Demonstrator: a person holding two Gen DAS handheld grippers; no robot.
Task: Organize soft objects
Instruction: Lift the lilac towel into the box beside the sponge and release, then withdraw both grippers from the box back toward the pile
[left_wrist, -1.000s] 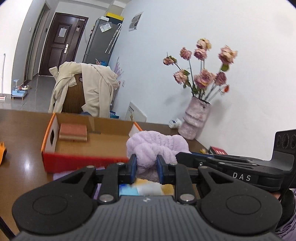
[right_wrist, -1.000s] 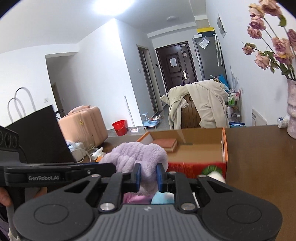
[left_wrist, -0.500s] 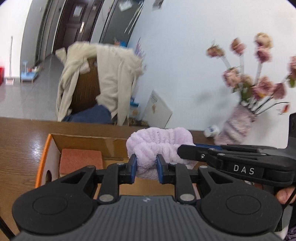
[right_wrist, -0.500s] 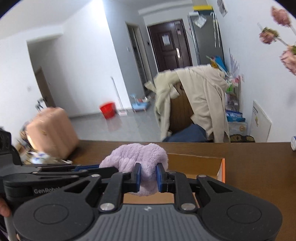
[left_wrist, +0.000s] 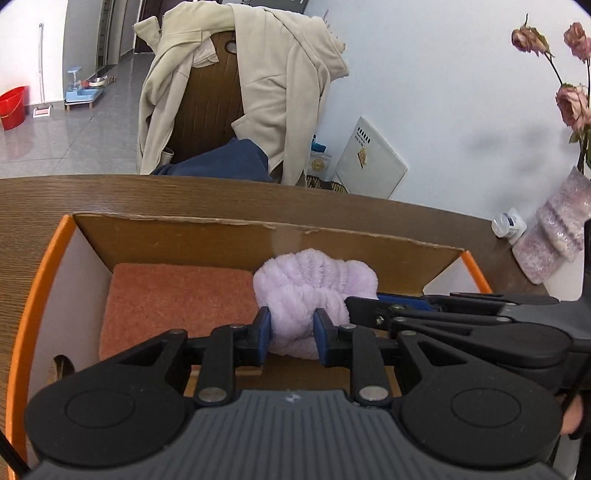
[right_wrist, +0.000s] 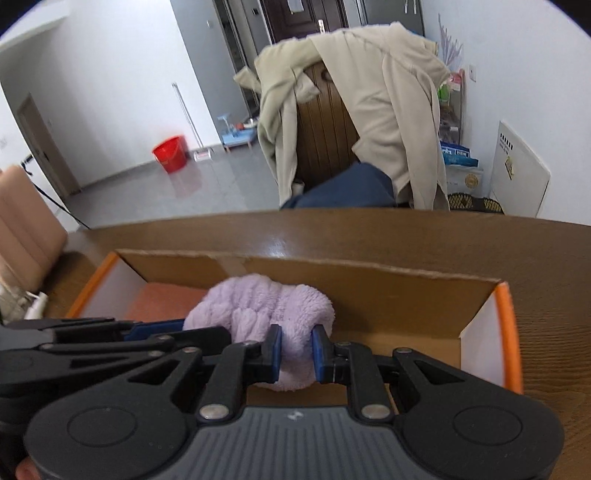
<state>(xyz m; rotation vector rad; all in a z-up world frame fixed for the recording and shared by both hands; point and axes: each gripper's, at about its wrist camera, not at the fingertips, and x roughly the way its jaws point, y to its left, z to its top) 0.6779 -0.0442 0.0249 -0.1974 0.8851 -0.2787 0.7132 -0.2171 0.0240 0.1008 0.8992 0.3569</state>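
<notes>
A fluffy lilac towel bundle (left_wrist: 314, 284) is held between both grippers over the inside of an orange-edged cardboard box (left_wrist: 258, 236). My left gripper (left_wrist: 291, 332) is shut on its left part; my right gripper (right_wrist: 295, 349) is shut on its right part, and the towel (right_wrist: 266, 310) bulges above its jaws. The right gripper's arm (left_wrist: 461, 314) comes in from the right in the left wrist view. A folded orange towel (left_wrist: 177, 299) lies in the box's left half, also seen in the right wrist view (right_wrist: 166, 299). The box floor under the lilac towel is hidden.
The box (right_wrist: 502, 332) sits on a brown wooden table (right_wrist: 406, 236). A pink vase with dried roses (left_wrist: 554, 240) and a small bottle (left_wrist: 508, 223) stand at the right by the wall. A chair draped with a beige coat (left_wrist: 240, 85) stands behind the table.
Both grippers carried the lilac towel forward and down, from above the box's front to inside it, beside the orange towel. Both stayed shut on it.
</notes>
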